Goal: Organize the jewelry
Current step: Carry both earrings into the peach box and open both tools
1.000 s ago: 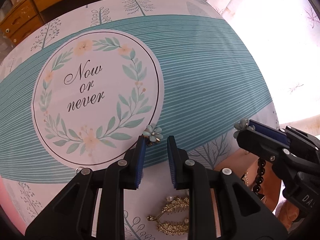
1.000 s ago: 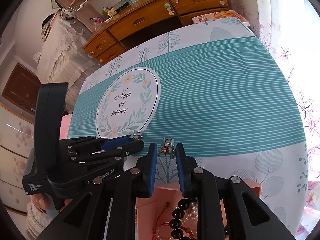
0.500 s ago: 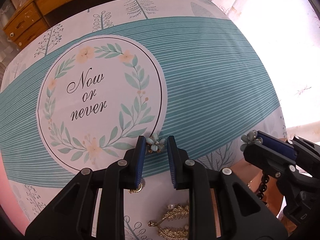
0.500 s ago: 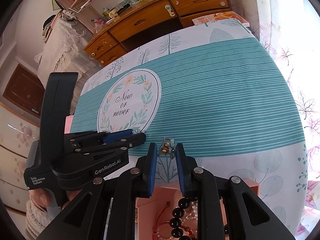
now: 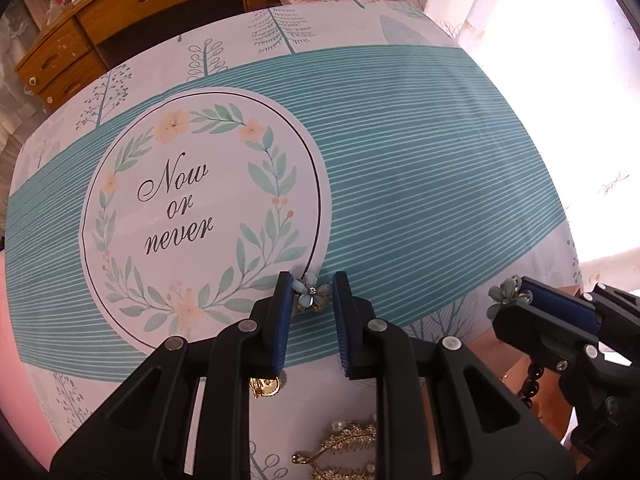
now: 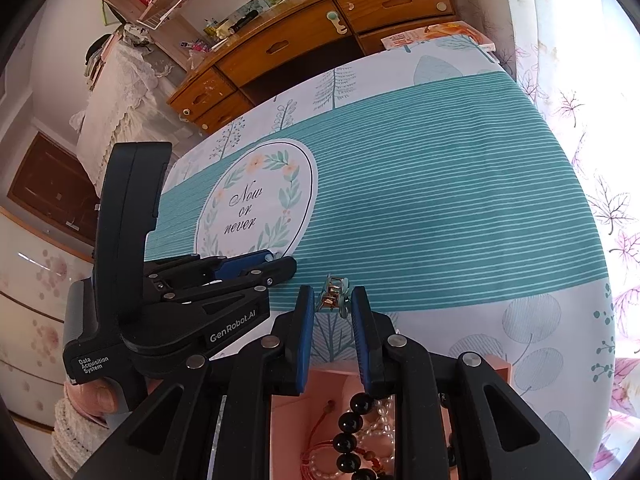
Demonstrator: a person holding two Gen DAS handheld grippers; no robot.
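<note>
A pale blue flower earring (image 5: 311, 291) lies on the tablecloth between the fingers of my left gripper (image 5: 309, 294), which stands open around it. My right gripper (image 6: 331, 300) is shut on a second blue flower earring (image 6: 334, 295), held above the pink jewelry box (image 6: 324, 376). That earring also shows in the left wrist view (image 5: 506, 293) at the right gripper's tip. The box holds a black bead bracelet (image 6: 350, 432) and pearl strands (image 6: 378, 424).
A gold leaf brooch with pearls (image 5: 344, 452) and a small gold piece (image 5: 265, 385) lie on the cloth under my left gripper. A book (image 6: 432, 36) sits at the table's far edge. A wooden desk (image 6: 320, 36) stands behind the table.
My left gripper has moved forward, so the flower earring on the cloth now sits between its fingers. My right gripper has held still with its earring.
</note>
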